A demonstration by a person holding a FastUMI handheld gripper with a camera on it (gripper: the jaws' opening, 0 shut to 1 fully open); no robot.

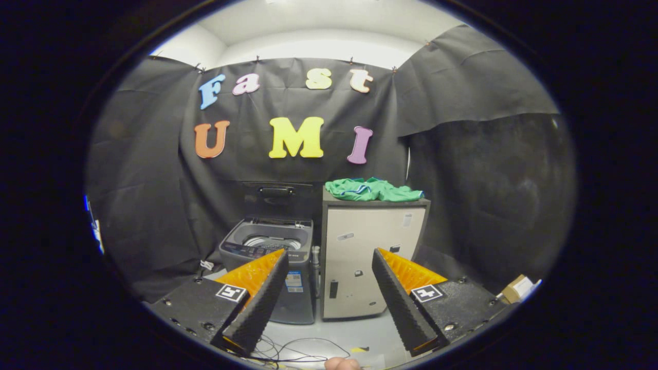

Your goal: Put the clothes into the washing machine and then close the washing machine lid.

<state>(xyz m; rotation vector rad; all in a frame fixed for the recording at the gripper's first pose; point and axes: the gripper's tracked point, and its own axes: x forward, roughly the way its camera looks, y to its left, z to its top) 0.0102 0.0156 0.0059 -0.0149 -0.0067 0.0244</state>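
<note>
Well apart from my empty, spread gripper (329,288), the crumpled green cloth garment (374,189) lies atop a beige metal cabinet (371,257), just beside the grey top-loading washing machine (267,246), lid raised for loading.

Clothes (373,189): I see a crumpled green heap with blue trim, lying on top of the pale cabinet (372,257).
Washing machine (270,252): grey top-loader just left of the cabinet, upright.
Lid (277,198): I see it raised, drum exposed.
</note>
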